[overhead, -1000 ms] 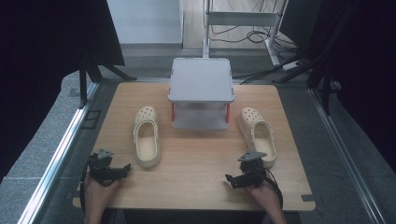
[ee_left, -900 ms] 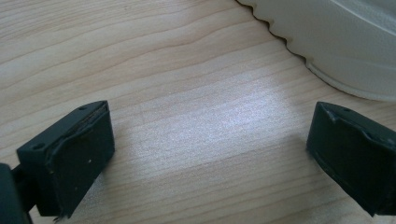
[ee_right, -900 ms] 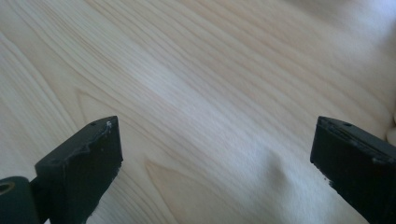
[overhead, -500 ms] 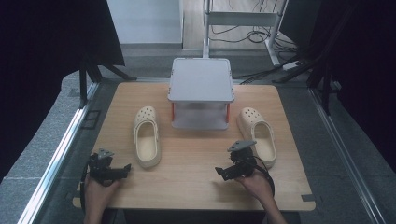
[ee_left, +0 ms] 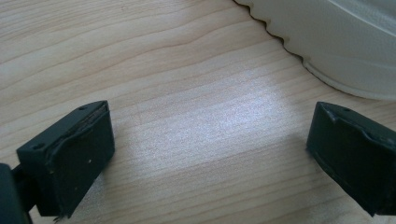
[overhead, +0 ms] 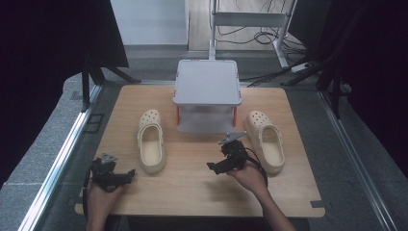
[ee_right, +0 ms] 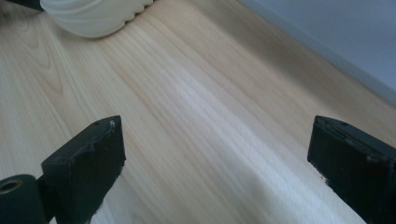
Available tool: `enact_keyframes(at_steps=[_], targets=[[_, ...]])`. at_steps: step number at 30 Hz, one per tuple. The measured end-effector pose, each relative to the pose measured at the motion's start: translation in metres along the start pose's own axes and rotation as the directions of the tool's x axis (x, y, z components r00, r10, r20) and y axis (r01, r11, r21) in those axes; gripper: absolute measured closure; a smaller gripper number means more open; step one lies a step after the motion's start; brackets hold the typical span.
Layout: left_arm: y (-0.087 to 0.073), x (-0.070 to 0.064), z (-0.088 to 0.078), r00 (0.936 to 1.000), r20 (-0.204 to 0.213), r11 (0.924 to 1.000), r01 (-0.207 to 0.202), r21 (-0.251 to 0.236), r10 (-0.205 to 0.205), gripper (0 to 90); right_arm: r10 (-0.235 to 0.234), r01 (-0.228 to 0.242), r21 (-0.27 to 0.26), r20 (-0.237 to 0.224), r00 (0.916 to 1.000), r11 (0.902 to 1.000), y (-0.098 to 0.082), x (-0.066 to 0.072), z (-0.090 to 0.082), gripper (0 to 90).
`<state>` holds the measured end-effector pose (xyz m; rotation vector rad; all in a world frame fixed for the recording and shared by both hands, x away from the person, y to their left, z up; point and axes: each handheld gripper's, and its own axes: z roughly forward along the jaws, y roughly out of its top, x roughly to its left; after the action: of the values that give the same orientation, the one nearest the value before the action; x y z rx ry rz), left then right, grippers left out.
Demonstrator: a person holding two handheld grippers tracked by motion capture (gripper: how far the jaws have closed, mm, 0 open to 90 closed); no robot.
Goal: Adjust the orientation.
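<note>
On the wooden surface (overhead: 192, 192), a grey box (overhead: 207, 83) with a flat lid stands at the far middle, and everything else can be placed from it. Left of the box lies a cream clog (overhead: 151, 139), toe pointing away from the person; right of the box lies its mate (overhead: 265, 139), set the same way.

Near the front of the box, just beside the right clog's inner edge, a hand (overhead: 250, 175) holds the right gripper (overhead: 230, 156) above the surface. In the right gripper view its fingers (ee_right: 88, 161) stand wide apart with nothing between them, bare wood beneath; the left clog's ribbed sole (ee_right: 95, 16) shows at the top left, and the box's pale wall (ee_right: 345, 37) at the upper right.

Well to the left of the box and closer to the person, near the surface's front left corner, the other hand (overhead: 98, 197) holds the left gripper (overhead: 113, 173) low, just short of the left clog's heel. In the left gripper view its fingers (ee_left: 74, 149) are also spread wide and empty, with the clog's scalloped sole edge (ee_left: 336, 51) at the upper right.
</note>
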<state>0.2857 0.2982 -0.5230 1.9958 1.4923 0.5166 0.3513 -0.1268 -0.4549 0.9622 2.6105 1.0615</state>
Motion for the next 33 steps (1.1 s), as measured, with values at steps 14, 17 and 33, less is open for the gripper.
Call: enact_keyframes(at_steps=[14,17,33], targets=[[0.000,0.000,0.000,1.0000,0.002,1.0000,-0.003,0.002,0.003,0.8,-0.034,0.035,0.027,-0.037,0.9988,0.9990,0.041,0.010,0.036,2.7],[0.000,0.000,0.000,1.0000,0.002,1.0000,-0.007,0.003,0.007,0.8,-0.046,0.047,0.033,-0.033,0.9984,0.9984,0.053,0.014,0.044,3.7],[0.000,0.000,0.000,0.9999,0.004,1.0000,-0.009,0.001,0.009,0.8,-0.040,0.041,0.020,-0.045,0.9982,0.9990,0.112,0.034,0.083,14.9]])
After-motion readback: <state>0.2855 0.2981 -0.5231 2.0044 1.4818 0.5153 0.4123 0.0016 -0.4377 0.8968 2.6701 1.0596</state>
